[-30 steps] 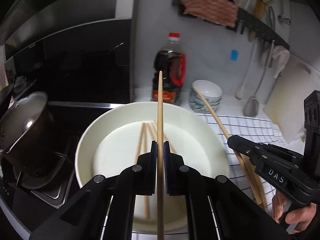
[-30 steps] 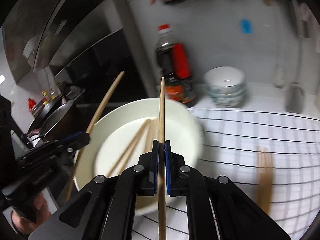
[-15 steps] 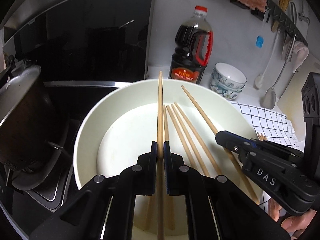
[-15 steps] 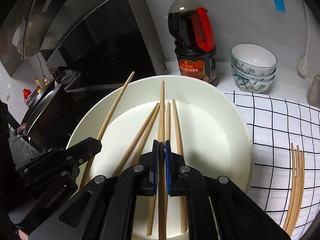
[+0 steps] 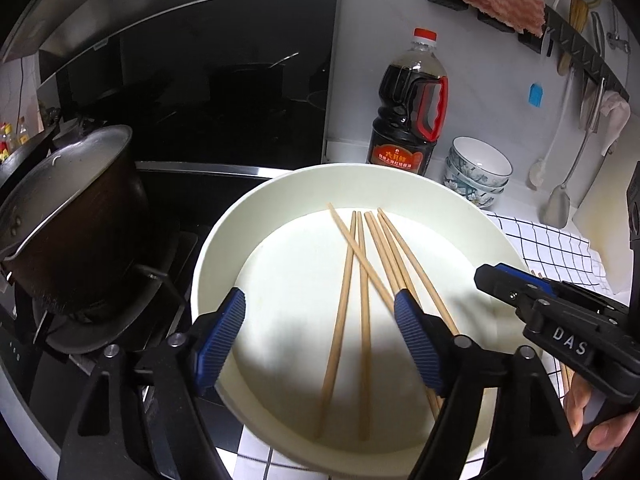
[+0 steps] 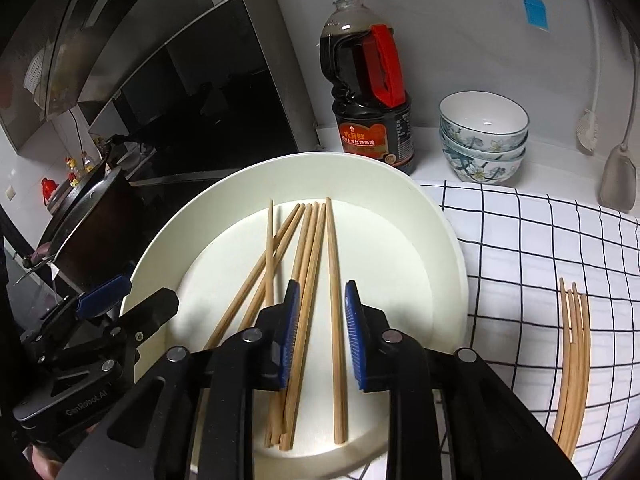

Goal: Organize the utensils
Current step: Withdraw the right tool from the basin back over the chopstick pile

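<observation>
Several wooden chopsticks [image 5: 362,280] lie loose in a wide white bowl [image 5: 224,240]. My left gripper [image 5: 318,300] hovers just above them, its jaws opening wide with nothing pressed between them. In the right wrist view the same chopsticks [image 6: 308,240] fan across the bowl [image 6: 440,216]. My right gripper [image 6: 322,286] is opening a little; one chopstick [image 6: 334,264] lies on the bowl floor between its pads without being pinched. A few more chopsticks [image 6: 572,344] rest on the checked cloth to the right. Each gripper shows in the other's view: the right gripper [image 5: 492,276] and the left gripper [image 6: 120,284].
A dark soy sauce bottle [image 6: 368,92] and stacked patterned bowls [image 6: 482,136] stand behind the white bowl. A metal pot [image 5: 68,216] sits on the stove to the left. A checked cloth [image 6: 540,248] covers the counter on the right, with a spatula [image 5: 558,204] hanging at the wall.
Both grippers held one chopstick each, sank toward the bowl and have let go. The two chopsticks now lie in the bowl with the others.
</observation>
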`<control>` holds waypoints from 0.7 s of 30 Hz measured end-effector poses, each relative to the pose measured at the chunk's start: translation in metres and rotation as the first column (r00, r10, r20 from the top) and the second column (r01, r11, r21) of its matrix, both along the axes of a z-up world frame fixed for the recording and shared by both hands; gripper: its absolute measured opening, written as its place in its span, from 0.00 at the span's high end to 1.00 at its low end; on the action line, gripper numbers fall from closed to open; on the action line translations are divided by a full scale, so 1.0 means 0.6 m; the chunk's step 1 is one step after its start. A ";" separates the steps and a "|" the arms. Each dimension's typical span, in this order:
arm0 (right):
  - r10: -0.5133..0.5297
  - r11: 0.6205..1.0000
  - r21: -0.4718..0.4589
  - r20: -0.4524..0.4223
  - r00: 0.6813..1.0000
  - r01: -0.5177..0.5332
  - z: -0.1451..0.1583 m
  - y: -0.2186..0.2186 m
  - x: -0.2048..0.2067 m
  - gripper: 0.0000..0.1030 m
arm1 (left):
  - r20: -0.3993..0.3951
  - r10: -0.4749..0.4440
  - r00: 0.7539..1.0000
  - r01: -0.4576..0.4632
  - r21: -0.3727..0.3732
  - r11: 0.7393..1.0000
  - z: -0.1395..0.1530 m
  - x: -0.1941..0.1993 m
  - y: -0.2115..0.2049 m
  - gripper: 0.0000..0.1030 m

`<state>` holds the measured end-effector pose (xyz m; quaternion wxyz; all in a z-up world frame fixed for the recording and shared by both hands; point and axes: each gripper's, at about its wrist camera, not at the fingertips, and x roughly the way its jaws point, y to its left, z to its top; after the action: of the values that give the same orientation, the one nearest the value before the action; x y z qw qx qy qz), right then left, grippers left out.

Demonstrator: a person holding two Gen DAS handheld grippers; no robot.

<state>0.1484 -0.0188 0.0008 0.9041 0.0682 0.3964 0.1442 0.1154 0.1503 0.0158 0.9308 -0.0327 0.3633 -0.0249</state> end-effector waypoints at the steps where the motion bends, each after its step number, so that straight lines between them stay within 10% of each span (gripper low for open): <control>1: -0.001 1.000 0.003 0.004 1.000 0.001 0.002 -0.003 -0.005 0.73 | 0.000 0.000 1.000 0.000 -0.003 1.000 0.000 -0.004 -0.001 0.23; 21: -0.043 0.999 0.027 0.061 0.997 0.041 0.020 -0.091 -0.094 0.63 | 0.027 -0.074 0.997 0.073 0.012 0.997 0.017 -0.081 -0.091 0.14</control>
<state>0.0922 -0.0737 0.0130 0.9177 0.0838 0.3650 0.1322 0.0668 0.0956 0.0261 0.9344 -0.0137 0.3514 -0.0575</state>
